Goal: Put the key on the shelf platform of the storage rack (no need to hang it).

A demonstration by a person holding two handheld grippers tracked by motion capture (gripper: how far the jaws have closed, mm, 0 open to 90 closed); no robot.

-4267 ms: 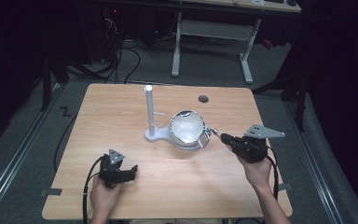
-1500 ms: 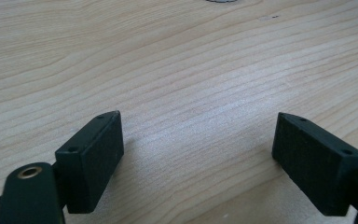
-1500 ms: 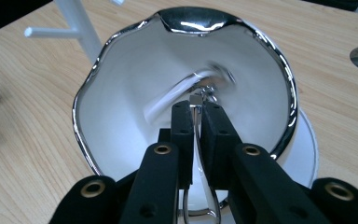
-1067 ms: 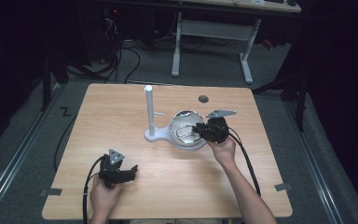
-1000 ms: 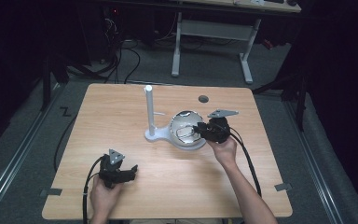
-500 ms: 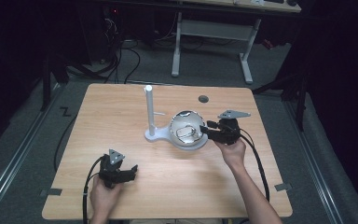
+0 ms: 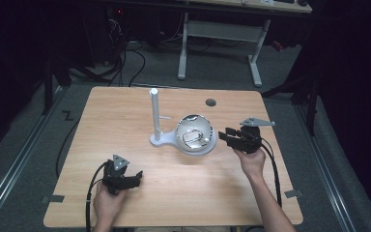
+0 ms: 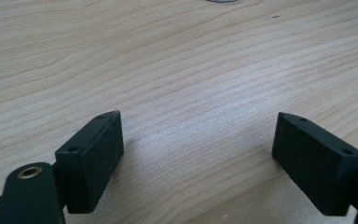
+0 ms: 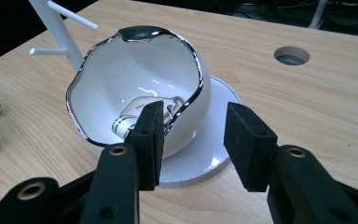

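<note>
A white egg-shaped bowl (image 7: 195,130) with a wavy silver rim rests tilted on a round white base (image 7: 193,147), beside a white post (image 7: 154,113) with thin pegs. A small shiny clear-and-silver object (image 9: 137,116) lies inside the bowl (image 9: 135,79). My right gripper (image 7: 224,136) is open just right of the bowl, its jaws pointing at the rim with nothing between them (image 9: 193,116). Near the table's front left, my left gripper (image 7: 136,177) rests low over bare wood, open and empty (image 8: 198,154).
The wooden table (image 7: 125,111) has a round cable hole (image 7: 210,102) at the back right. Cables trail from both grippers toward the front edge. Beyond the table are a dark floor, cables and a white desk frame (image 7: 222,34).
The right gripper, which reached into the bowl's mouth a second ago, has drawn back to the right and now sits outside the rim. The left gripper has not moved.
</note>
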